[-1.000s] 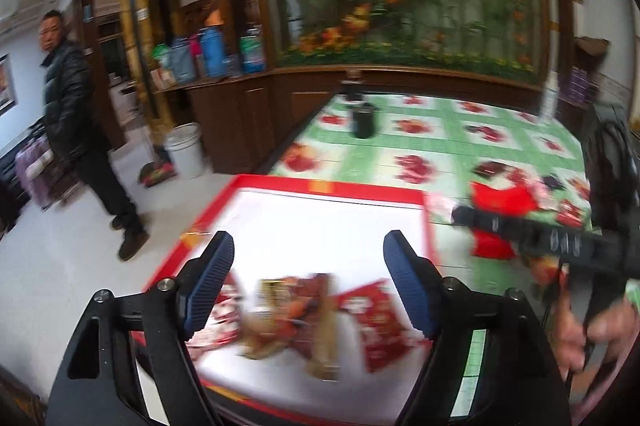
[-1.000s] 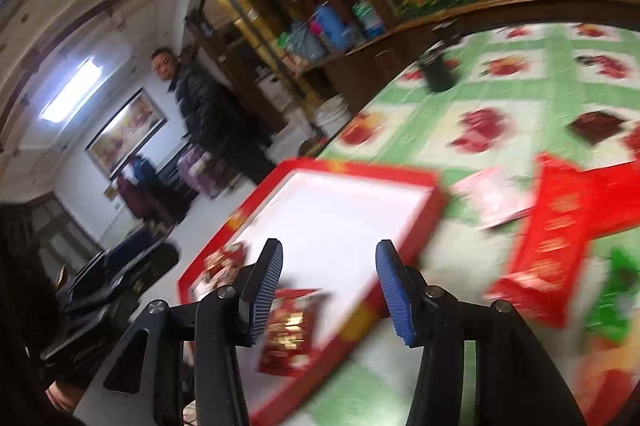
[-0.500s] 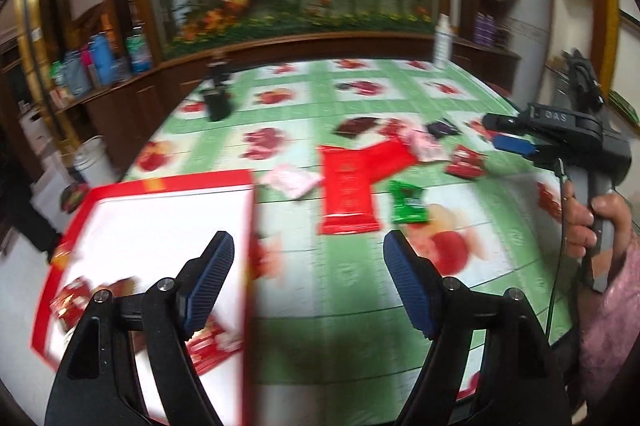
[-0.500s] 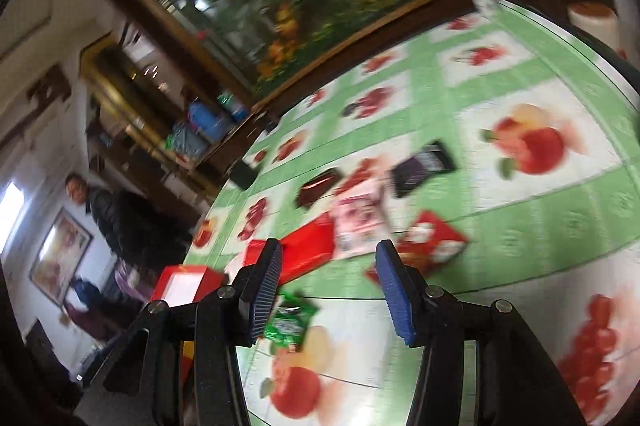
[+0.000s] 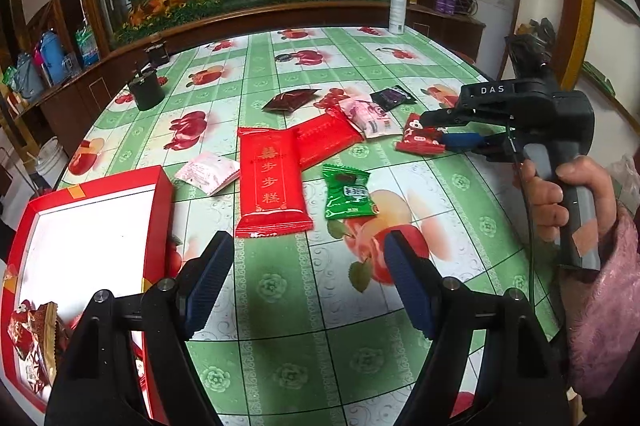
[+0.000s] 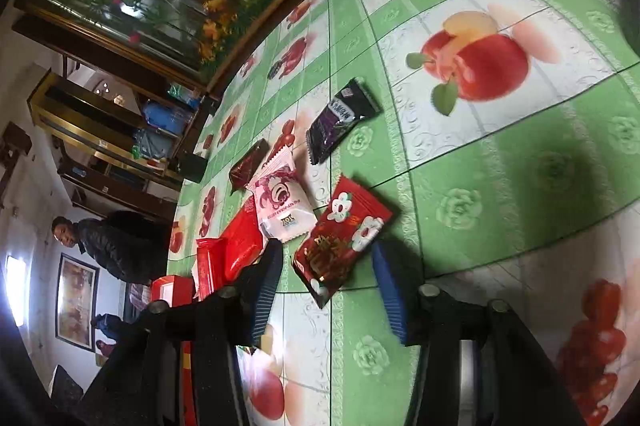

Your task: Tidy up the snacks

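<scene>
Loose snack packets lie on the green fruit-print tablecloth: a long red packet (image 5: 272, 186), a green one (image 5: 348, 194), a pale pink one (image 5: 208, 172) and a dark purple one (image 6: 340, 118). A red box (image 5: 92, 226) at the left holds a few snacks in its near corner. My left gripper (image 5: 308, 286) hovers open over bare cloth with nothing between its fingers. My right gripper (image 6: 326, 282) (image 5: 436, 130) is low on the table with its jaws closing. A red flowered packet (image 6: 340, 238) (image 5: 420, 138) lies between them, and a narrow gap still shows at the pads.
A black cup (image 5: 146, 92) stands far left on the table and a white spray bottle (image 5: 398, 6) at the far edge. A hand (image 5: 560, 194) in a pink sleeve holds the right gripper. A person in a dark jacket (image 6: 112, 246) stands beyond the table.
Both views swung away from the red box and rightward across the table to the loose packets. The right gripper dropped around the red flowered packet and its jaws narrowed.
</scene>
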The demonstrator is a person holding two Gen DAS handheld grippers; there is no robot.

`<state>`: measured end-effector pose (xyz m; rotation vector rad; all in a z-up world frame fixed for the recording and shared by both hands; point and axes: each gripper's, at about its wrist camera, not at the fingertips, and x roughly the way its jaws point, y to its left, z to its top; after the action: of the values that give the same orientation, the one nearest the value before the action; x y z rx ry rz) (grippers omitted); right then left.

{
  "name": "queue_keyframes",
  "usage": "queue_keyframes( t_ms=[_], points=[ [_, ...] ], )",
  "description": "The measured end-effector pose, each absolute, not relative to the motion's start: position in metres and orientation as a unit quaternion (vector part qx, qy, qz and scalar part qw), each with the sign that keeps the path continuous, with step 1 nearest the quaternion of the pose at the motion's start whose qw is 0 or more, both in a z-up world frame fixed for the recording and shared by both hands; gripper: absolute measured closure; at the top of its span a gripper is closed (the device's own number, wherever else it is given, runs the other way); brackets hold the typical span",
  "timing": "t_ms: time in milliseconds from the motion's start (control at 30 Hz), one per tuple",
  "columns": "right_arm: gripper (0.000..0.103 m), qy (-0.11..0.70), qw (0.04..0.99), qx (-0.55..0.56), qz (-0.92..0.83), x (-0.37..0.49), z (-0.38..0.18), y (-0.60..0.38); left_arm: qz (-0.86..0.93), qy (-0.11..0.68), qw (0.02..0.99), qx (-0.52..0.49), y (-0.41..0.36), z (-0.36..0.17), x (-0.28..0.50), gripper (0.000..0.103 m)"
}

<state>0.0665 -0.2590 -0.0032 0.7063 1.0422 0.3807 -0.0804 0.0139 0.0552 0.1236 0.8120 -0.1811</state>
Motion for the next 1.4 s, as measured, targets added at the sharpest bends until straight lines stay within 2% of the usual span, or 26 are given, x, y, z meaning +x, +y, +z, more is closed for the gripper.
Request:
queue_keyframes(
  t_ms=[33,100,133,333,433,533,600,767,833,900,933,967,1033,1233,1300,1367,1400],
  points=[
    [0.062,0.486,0.793,0.324,0.174,0.07,-0.003,-0.257,-0.088,0.396,0.912,0.058,0.015,0.054,-0.078,0.026],
    [0.075,0.495,0.791,0.316,0.172,0.075,-0.005,-0.252,-0.09,0.4,0.91,0.058,0.014,0.052,-0.074,0.026],
    [0.086,0.501,0.787,0.313,0.176,0.077,-0.009,-0.249,-0.092,0.402,0.909,0.058,0.012,0.051,-0.071,0.026],
    [0.09,0.499,0.785,0.318,0.183,0.075,-0.009,-0.249,-0.12,0.428,0.894,0.053,-0.011,0.038,-0.048,0.026],
    [0.097,0.49,0.789,0.321,0.183,0.071,-0.004,-0.253,-0.128,0.437,0.889,0.055,-0.024,0.031,-0.036,0.026],
    [0.097,0.494,0.787,0.322,0.184,0.072,-0.005,-0.252,-0.141,0.452,0.879,0.052,-0.028,0.022,-0.021,0.026],
    [0.097,0.495,0.785,0.323,0.186,0.072,-0.005,-0.254,-0.144,0.468,0.871,0.046,-0.027,0.014,-0.012,0.036],
    [0.091,0.507,0.778,0.318,0.188,0.072,-0.003,-0.253,-0.15,0.48,0.863,0.045,-0.026,0.006,-0.002,0.039],
    [0.089,0.509,0.785,0.306,0.179,0.072,0.001,-0.255,-0.156,0.478,0.863,0.051,-0.03,0.005,-0.001,0.047],
    [0.073,0.509,0.796,0.281,0.167,0.071,0.005,-0.252,-0.165,0.477,0.861,0.059,-0.034,0.006,-0.001,0.051],
    [0.062,0.503,0.803,0.27,0.17,0.069,0.009,-0.248,-0.167,0.477,0.861,0.058,-0.035,0.006,0.0,0.051],
    [0.046,0.499,0.81,0.255,0.175,0.068,0.014,-0.243,-0.17,0.477,0.86,0.056,-0.036,0.006,0.0,0.051],
    [0.034,0.492,0.823,0.222,0.177,0.065,0.021,-0.233,-0.173,0.476,0.86,0.058,-0.037,0.006,0.0,0.051],
    [0.036,0.485,0.858,0.094,0.144,0.056,0.022,-0.193,-0.175,0.471,0.862,0.058,-0.037,0.006,0.0,0.052],
    [0.041,0.48,0.865,0.058,0.136,0.053,0.021,-0.182,-0.162,0.47,0.866,0.055,-0.035,0.006,0.002,0.051],
    [0.058,0.472,0.874,0.026,0.117,0.05,0.02,-0.176,-0.151,0.469,0.869,0.056,-0.033,0.005,0.003,0.051],
    [0.062,0.469,0.877,0.013,0.108,0.049,0.02,-0.174,-0.146,0.469,0.87,0.055,-0.032,0.005,0.004,0.051]
  ],
)
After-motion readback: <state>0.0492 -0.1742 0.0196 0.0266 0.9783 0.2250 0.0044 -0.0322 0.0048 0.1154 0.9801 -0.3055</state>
